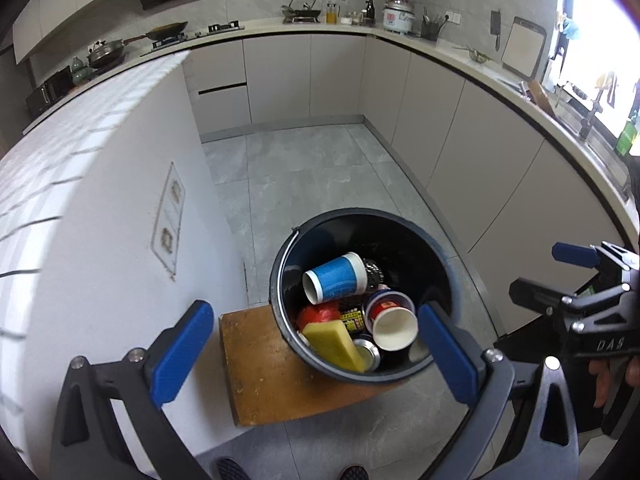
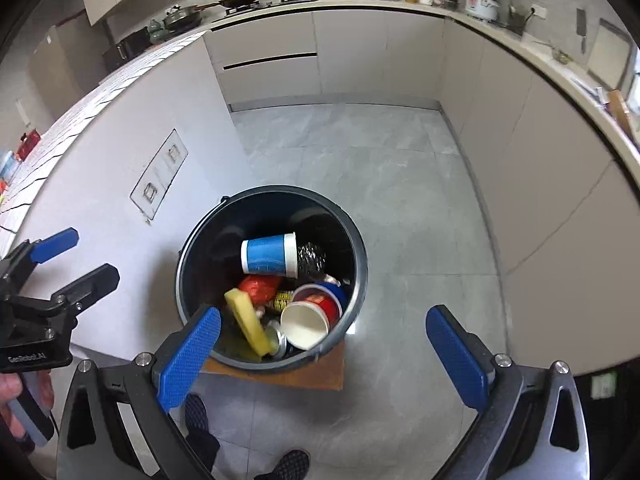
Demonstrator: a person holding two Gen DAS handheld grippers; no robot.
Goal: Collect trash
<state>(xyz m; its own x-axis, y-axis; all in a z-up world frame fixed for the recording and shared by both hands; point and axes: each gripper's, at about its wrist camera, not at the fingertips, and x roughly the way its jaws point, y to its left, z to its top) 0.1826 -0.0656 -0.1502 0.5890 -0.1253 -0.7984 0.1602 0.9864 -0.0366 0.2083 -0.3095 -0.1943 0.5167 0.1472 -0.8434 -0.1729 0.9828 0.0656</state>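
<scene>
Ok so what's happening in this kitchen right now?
A person is collecting trash with a handheld gripper in each hand. The left gripper and right gripper both hover open and empty above a dark bucket on a wooden board. In it lie a blue paper cup, a red cup and a yellow sponge.

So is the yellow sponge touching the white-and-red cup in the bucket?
Apart. In the right wrist view the sponge and the cup have a dark gap between them with a can showing through; the left wrist view shows the same gap.
</scene>
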